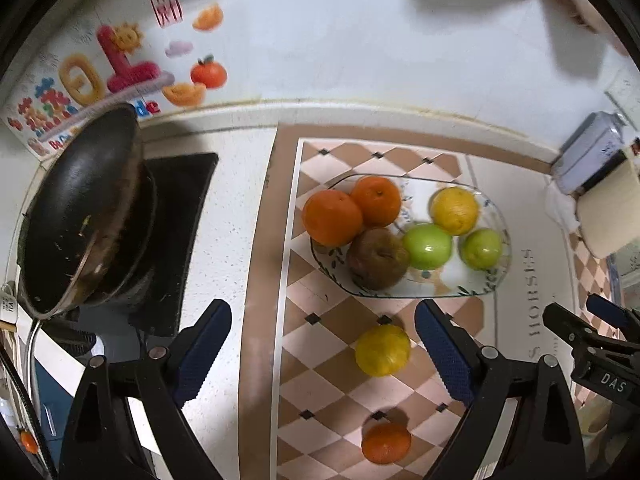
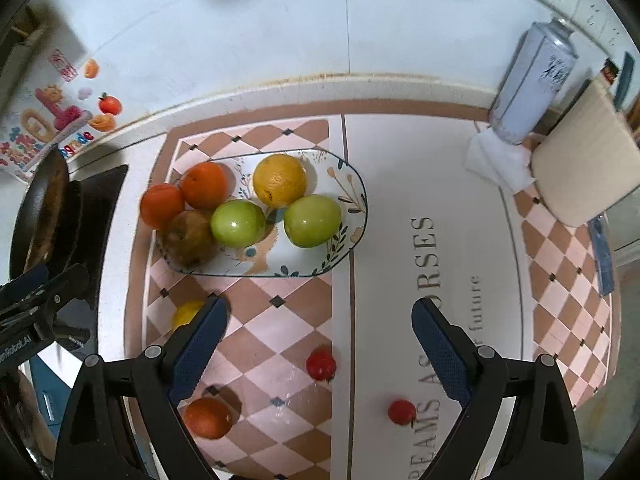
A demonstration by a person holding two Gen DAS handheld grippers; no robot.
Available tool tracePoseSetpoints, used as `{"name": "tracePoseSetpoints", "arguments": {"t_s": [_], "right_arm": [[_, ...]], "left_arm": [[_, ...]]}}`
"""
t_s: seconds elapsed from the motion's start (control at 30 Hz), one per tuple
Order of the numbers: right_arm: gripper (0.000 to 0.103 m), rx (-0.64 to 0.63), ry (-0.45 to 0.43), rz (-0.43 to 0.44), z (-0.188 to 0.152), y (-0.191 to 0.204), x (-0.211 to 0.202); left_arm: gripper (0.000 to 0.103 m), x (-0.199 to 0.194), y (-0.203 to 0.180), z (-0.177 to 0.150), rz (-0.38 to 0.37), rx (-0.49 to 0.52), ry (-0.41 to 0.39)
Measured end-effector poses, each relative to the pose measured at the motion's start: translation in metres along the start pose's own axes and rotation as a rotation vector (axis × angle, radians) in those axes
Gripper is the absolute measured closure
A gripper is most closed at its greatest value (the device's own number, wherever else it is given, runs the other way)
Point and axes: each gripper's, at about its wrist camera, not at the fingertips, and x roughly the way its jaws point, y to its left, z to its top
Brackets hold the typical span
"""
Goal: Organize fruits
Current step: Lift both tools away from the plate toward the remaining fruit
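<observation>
The mat under the plate carries large grey letters, partly hidden, reading "REAMS AS" and "ORSES", with a smaller "future" beside them. The left gripper body shows "nRobot.AI"; the right gripper body shows "DAS". The wall sticker's writing is too blurred to read

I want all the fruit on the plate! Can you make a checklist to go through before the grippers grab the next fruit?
1. Left gripper open and empty: ok.
2. Right gripper open and empty: ok.
3. Fruit still off the plate: a yellow fruit, an orange and two small red fruits lie on the mat: not ok.
4. Room on the plate: bare patch at its right end: ok.
5. Yellow fruit between the left gripper's fingers in its view: ok.
6. Whether all four fit on the plate: cannot tell.
</observation>
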Motion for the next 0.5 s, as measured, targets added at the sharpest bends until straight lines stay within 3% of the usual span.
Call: {"name": "tracePoseSetpoints", "arguments": {"t_s": [0.5], "right_arm": [[0.007, -0.031, -0.154, 0.001, -0.057, 0.016, -0.102]], "left_arm": [[0.009, -0.080, -0.001, -0.053, -0.037, 0.028, -0.108]]}}
